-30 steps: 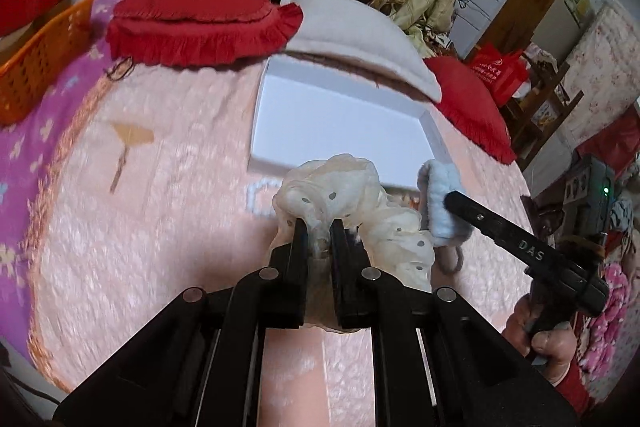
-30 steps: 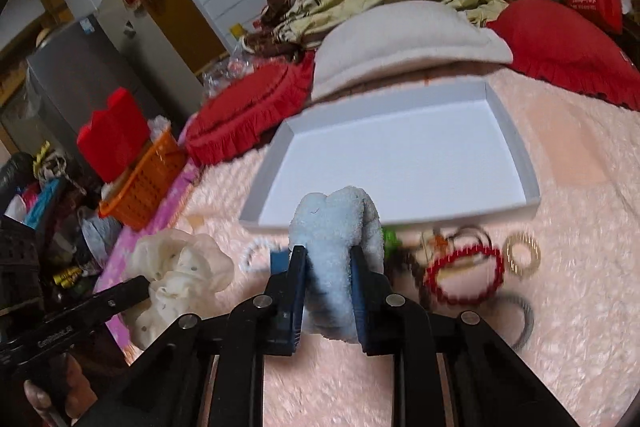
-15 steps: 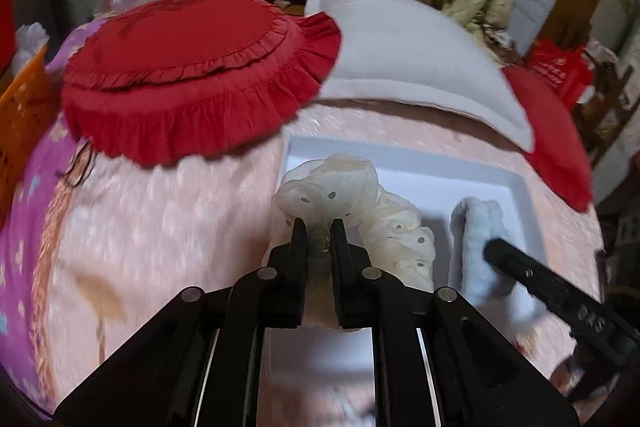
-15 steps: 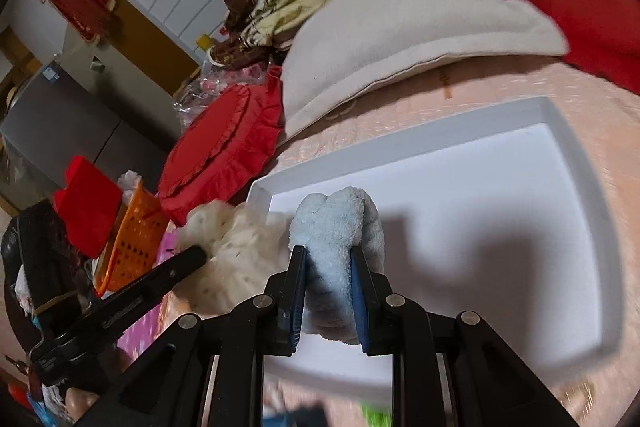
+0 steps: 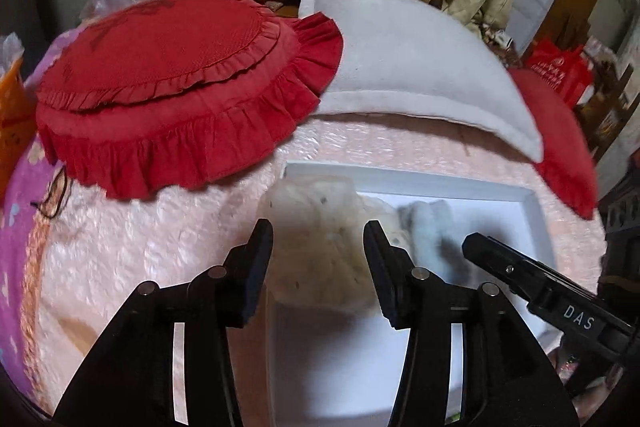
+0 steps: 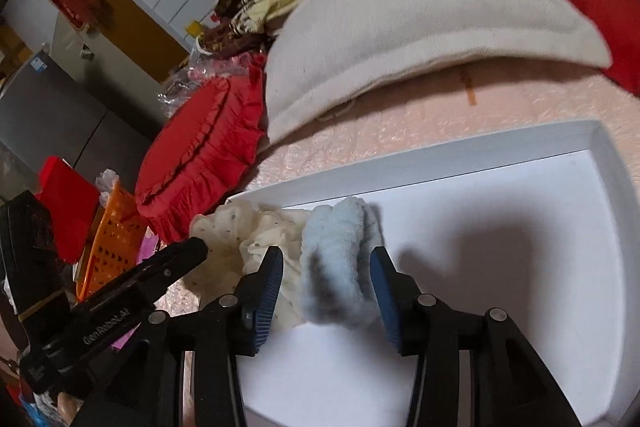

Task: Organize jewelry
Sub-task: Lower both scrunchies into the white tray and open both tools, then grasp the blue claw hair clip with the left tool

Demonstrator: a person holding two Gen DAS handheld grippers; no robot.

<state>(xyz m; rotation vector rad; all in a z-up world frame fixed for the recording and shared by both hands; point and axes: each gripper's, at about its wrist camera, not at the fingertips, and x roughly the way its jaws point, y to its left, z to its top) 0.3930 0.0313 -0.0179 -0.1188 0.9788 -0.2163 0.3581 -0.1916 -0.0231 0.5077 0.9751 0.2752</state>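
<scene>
While both fingers spread, a gauzy cream scrunchie (image 5: 316, 227) and fluffy blue scrunchie (image 6: 336, 259) sit in the white tray (image 6: 600, 163).

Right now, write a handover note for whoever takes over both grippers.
Left gripper: jaws opening, cream scrunchie between them, pads off it.
Right gripper: jaws opening, blue scrunchie between them, pads clear of it.
Things: both scrunchies sit side by side at the left end of the white tray on the pink bedspread; the cream one seems to overhang the tray's left edge.
Done: two scrunchies delivered to the tray.
Left: back both grippers away without dragging the scrunchies. No other jewelry shows in these views, so look around the tray for more.
</scene>
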